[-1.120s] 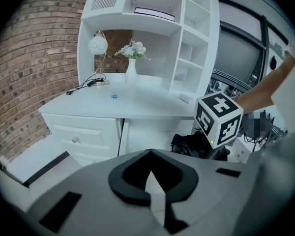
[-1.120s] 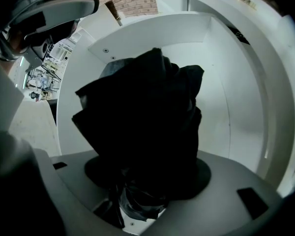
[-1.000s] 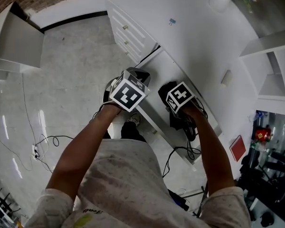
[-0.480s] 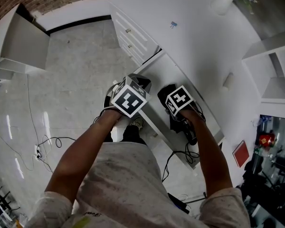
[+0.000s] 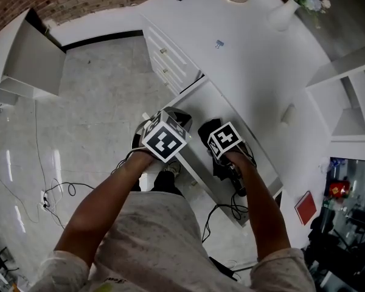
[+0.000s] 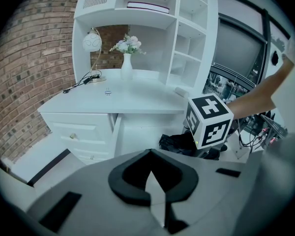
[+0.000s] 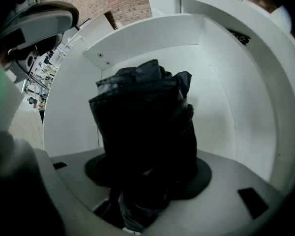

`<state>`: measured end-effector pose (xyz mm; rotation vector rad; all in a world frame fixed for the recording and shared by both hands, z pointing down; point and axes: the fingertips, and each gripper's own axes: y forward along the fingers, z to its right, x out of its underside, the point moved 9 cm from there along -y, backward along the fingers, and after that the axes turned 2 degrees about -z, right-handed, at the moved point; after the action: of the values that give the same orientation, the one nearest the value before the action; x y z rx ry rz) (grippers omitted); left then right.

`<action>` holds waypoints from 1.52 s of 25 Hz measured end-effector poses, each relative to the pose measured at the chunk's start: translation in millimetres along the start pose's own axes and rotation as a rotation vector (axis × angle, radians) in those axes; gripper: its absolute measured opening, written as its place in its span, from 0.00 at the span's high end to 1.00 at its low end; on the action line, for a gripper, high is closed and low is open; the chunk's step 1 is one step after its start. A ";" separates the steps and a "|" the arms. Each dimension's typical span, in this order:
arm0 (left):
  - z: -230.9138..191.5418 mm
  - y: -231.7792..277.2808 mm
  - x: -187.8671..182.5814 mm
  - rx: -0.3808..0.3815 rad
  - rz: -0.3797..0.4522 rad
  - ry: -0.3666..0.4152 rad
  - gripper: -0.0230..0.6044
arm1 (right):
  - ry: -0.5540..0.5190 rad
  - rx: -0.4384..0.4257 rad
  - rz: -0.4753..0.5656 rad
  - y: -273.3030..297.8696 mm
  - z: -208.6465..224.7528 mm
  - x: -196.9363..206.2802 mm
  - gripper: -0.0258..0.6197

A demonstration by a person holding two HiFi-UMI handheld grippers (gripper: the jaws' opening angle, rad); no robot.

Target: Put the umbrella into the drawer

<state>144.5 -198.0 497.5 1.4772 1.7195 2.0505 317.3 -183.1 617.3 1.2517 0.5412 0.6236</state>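
Umbrella (image 7: 142,122), folded and black, sits clamped between the jaws of my right gripper (image 7: 145,186), down inside the open drawer (image 7: 236,107) with white walls around it. I judge this to be the placing step. I cannot tell whether it rests on the drawer's floor, so the next move calls for easing it down and spreading the jaws. Its long axis runs straight out from the jaws, with the bunched fabric end aimed at the drawer's far corner. From the head view it lies roughly along the drawer's length. My left gripper (image 6: 152,178) hangs just outside the drawer's front edge, jaws pressed together on nothing, beside the white desk (image 5: 249,47).
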 end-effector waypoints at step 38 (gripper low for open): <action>-5.6 1.0 -3.2 -0.031 0.010 -0.044 0.97 | 0.039 0.012 0.074 9.1 0.2 2.2 0.55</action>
<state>142.8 -204.3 496.9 1.5129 1.6604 2.0246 317.7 -180.1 626.2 1.2777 0.5340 0.7092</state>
